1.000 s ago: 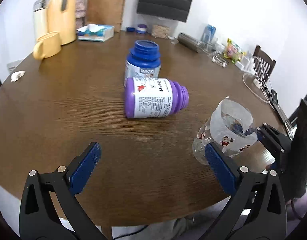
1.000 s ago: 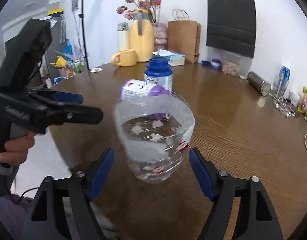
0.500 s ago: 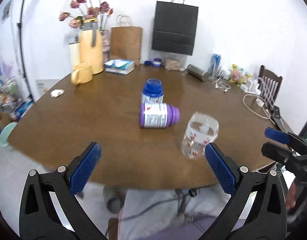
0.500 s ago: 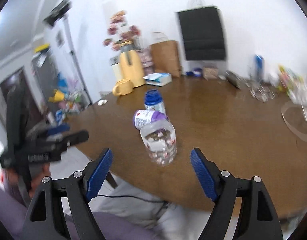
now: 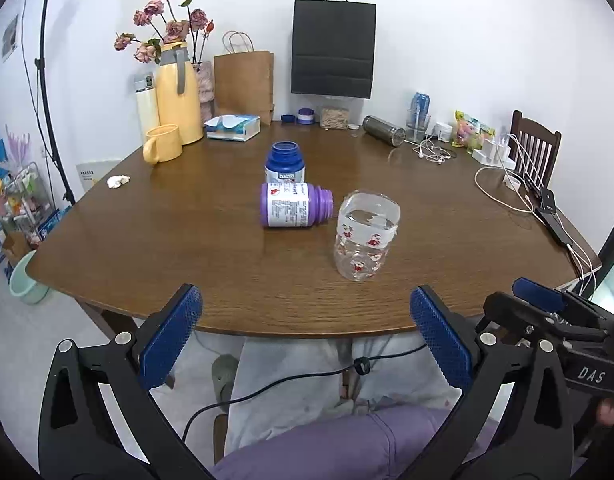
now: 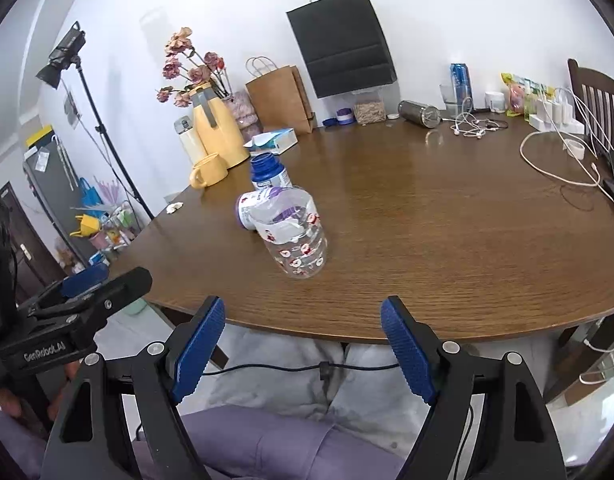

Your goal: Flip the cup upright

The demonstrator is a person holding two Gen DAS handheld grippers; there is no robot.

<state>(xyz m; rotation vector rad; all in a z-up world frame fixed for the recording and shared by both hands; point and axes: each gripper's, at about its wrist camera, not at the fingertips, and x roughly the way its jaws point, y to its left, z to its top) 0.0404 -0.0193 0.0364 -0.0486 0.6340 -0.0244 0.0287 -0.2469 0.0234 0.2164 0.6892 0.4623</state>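
A clear plastic cup (image 5: 365, 237) with small red figures stands upright, mouth up, on the brown table (image 5: 187, 240) near its front edge; it also shows in the right wrist view (image 6: 295, 236). My left gripper (image 5: 305, 336) is open and empty, held off the table in front of its edge, over my lap. My right gripper (image 6: 303, 350) is open and empty, also back from the table edge. Each gripper shows in the other's view, the right one (image 5: 547, 312) and the left one (image 6: 87, 292).
A purple bottle (image 5: 295, 210) lies on its side just left of the cup, a blue bottle (image 5: 285, 162) stands behind it. A yellow mug (image 5: 161, 143), yellow flask (image 5: 177, 108), tissue box (image 5: 233, 127), paper bags, cables (image 5: 507, 188) and a chair (image 5: 535, 148) line the far and right sides.
Both grippers have pulled back from the table toward my lap. The right gripper, earlier close around the cup, is now well clear of it. The cup stands upright alone.
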